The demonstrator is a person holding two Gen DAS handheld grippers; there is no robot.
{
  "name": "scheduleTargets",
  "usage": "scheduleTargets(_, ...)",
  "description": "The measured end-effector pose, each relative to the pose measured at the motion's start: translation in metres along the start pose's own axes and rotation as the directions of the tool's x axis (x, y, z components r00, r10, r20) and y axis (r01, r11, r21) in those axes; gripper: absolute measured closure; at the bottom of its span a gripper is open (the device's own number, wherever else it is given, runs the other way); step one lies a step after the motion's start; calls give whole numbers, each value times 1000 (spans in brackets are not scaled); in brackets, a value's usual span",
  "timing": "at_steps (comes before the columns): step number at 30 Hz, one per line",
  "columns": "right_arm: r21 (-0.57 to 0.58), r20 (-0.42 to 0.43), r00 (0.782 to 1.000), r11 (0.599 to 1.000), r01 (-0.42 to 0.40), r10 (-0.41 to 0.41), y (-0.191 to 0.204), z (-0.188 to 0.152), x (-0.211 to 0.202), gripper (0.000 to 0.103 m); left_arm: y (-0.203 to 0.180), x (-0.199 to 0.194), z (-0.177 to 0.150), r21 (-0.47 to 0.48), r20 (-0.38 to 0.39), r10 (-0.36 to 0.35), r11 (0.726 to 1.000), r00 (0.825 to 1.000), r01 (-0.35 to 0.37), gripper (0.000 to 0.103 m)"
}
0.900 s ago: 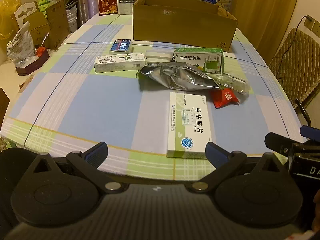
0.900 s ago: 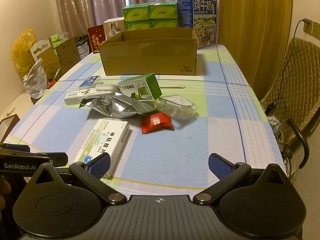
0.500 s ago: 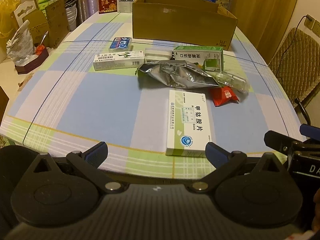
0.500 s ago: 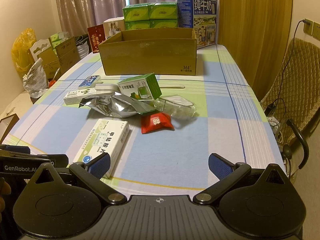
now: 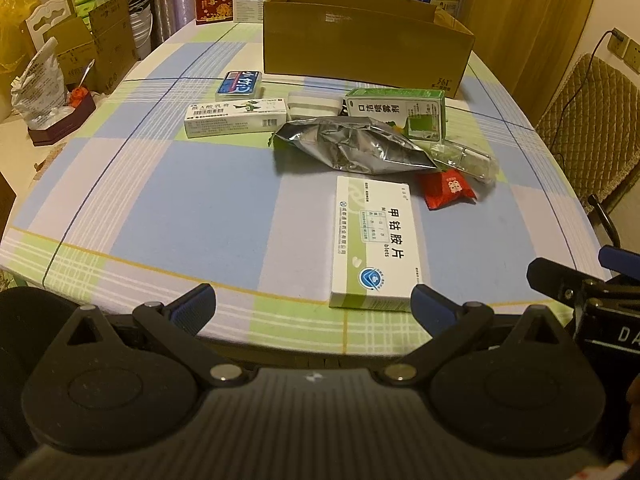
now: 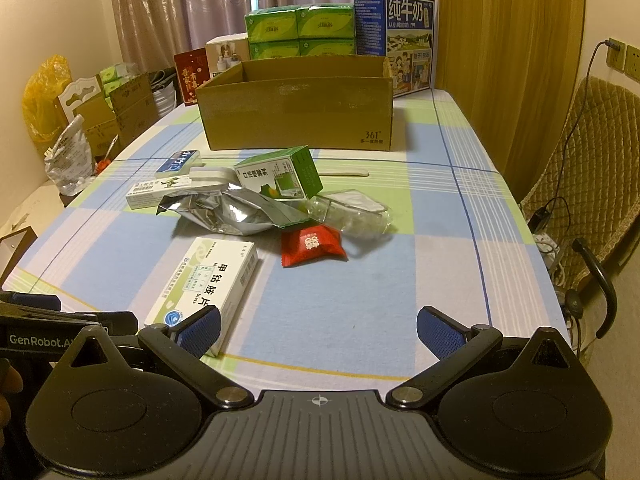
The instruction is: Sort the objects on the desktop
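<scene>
Both claws, left gripper (image 5: 312, 304) and right gripper (image 6: 318, 330), are held released above the tablet box (image 5: 374, 240), nothing grasped.

Warm, yellowish indoor light fills a room with cream walls (image 6: 44, 12), where pinkish-brown curtains (image 6: 172, 4) hang behind the far end of the counter (image 6: 436, 216), which wears a cloth checked in blue, pale pink and green. Along the right side hangs a golden curtain (image 6: 504, 40), beside it a wall socket (image 6: 624, 58) with a cable plugged in, and below that a chair (image 6: 584, 160) under a quilted tan cover. On the left, cardboard cartons (image 6: 120, 108) and a yellow plastic bag (image 6: 42, 92) are stacked against the wall.
</scene>
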State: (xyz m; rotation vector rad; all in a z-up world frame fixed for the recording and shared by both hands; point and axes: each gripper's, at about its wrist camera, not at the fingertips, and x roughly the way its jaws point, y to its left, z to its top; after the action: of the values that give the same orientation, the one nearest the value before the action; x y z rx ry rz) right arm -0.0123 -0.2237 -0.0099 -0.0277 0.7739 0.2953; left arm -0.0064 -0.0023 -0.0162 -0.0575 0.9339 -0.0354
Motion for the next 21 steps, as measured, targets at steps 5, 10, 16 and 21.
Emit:
scheduleTargets(5, -1, 0, 1000, 1000, -1, 1, 0, 0, 1, 2, 0, 0, 1, 2, -3, -1, 1000, 1000, 1, 1)
scheduleTargets(10, -2, 0, 1000, 1000, -1, 1, 0, 0, 0, 2, 0, 0, 1, 3, -3, -2, 1000, 1000, 2, 1)
scheduleTargets(16, -4, -1, 1000, 1000, 0, 0, -1, 0, 0, 2, -2, 0, 1, 3, -5, -4, 1000, 1000, 4, 1)
scheduleTargets(21, -5, -2, 1000, 1000, 1, -1, 0, 0, 1, 2, -2, 1, 1, 3, -7, -7, 1000, 1000, 7, 1)
